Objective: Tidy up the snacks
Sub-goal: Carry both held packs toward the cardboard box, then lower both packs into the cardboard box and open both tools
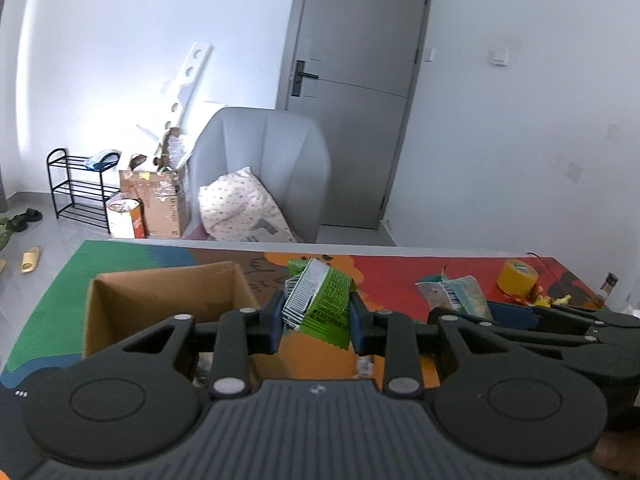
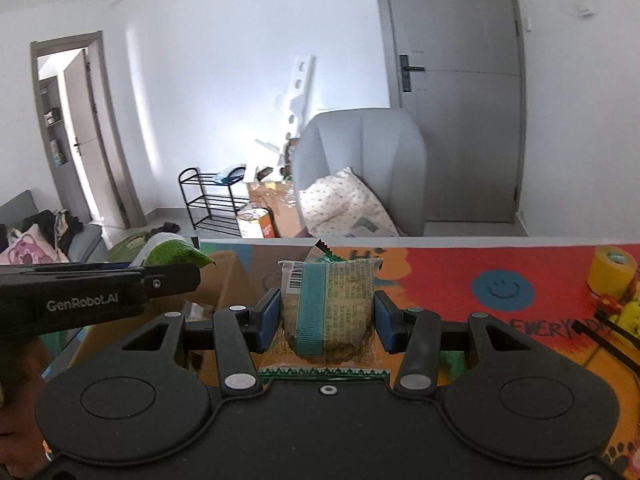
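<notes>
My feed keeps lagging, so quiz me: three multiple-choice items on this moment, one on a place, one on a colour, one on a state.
1. Where is the cardboard box relative to the left tool?
A. to its left
B. to its right
C. on the chair

2. What colour is the tape roll on the table mat?
A. blue
B. yellow
C. white

3. What is the right tool doing?
A. hanging open, holding nothing
B. gripping the tape roll
C. gripping a teal-striped snack packet

Key: 1 A, the box's open top sits left of the fingers; 2 B, it is plainly yellow; 3 C, both pads press on the packet's sides.
</notes>
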Demonstrator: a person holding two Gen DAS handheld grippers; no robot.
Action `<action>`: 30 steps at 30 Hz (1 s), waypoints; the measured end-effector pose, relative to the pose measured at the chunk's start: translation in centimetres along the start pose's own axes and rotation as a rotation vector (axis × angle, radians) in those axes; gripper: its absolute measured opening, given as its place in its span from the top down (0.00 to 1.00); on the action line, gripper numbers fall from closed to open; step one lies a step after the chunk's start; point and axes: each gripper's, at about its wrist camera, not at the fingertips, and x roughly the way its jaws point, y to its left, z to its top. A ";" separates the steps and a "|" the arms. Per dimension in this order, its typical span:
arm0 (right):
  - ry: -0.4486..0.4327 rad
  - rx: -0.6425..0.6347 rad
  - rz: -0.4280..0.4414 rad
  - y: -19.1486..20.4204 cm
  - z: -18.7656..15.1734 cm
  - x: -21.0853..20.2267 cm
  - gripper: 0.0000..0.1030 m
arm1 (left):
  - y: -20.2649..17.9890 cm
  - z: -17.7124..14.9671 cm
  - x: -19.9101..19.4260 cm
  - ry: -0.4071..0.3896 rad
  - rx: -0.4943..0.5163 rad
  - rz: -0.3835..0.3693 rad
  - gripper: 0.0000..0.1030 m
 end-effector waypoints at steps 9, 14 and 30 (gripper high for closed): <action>0.017 -0.024 0.052 2.6 0.8 1.7 0.55 | 3.8 0.3 0.0 0.015 -0.054 0.071 0.70; 0.024 -0.039 0.076 4.0 1.1 2.5 0.55 | 6.3 0.6 0.2 0.017 -0.092 0.115 0.70; 0.053 -0.085 0.132 8.0 2.6 6.0 0.55 | 11.7 1.5 2.3 0.063 -0.171 0.191 0.65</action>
